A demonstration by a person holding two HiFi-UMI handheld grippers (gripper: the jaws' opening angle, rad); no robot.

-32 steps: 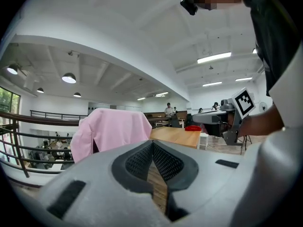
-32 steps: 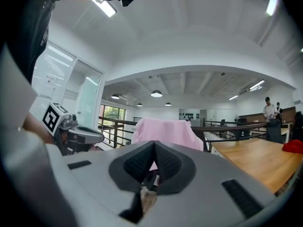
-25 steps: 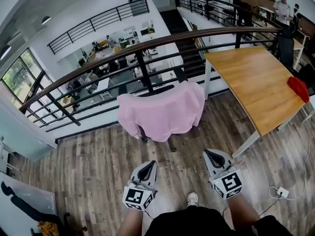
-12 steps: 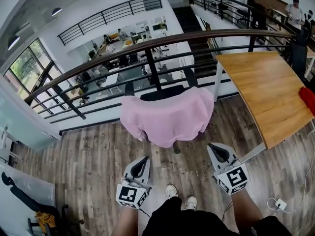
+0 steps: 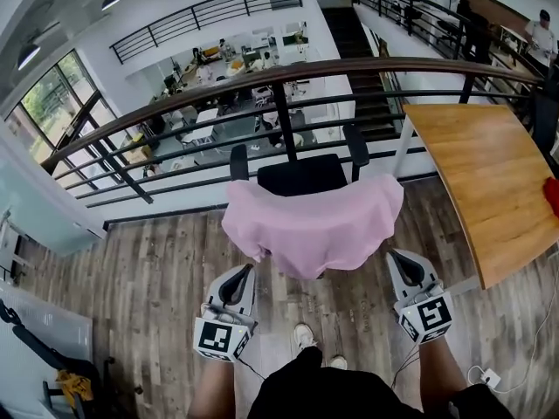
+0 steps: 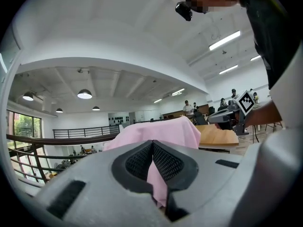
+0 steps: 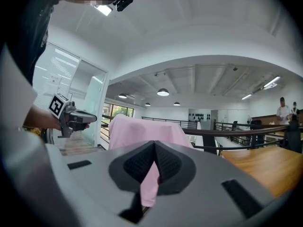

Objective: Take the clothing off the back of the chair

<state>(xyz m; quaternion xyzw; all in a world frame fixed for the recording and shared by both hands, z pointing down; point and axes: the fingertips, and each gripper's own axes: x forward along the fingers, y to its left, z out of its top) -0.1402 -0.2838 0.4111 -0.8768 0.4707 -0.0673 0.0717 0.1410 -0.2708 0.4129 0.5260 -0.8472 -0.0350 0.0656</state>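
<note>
A pink garment (image 5: 314,221) hangs draped over the back of a black office chair (image 5: 301,175) that faces the railing. My left gripper (image 5: 239,272) is just below and left of the garment's hem, shut and empty. On the other side, my right gripper (image 5: 403,258) is beside the hem's right corner, also shut with nothing in it. In the left gripper view the closed pads (image 6: 163,161) meet in front of the pink garment (image 6: 158,126), a short way ahead. The right gripper view shows the same garment (image 7: 137,129) beyond its closed pads (image 7: 165,162).
A dark handrail (image 5: 279,72) with black bars runs behind the chair, with a drop to a lower floor beyond. A wooden table (image 5: 489,182) stands at the right with a red thing (image 5: 552,195) at its edge. A white power strip (image 5: 486,376) lies on the floor.
The chair and garment have come closer and lower in the head view as the person walked up. Both grippers moved forward to the garment's hem, still shut.
</note>
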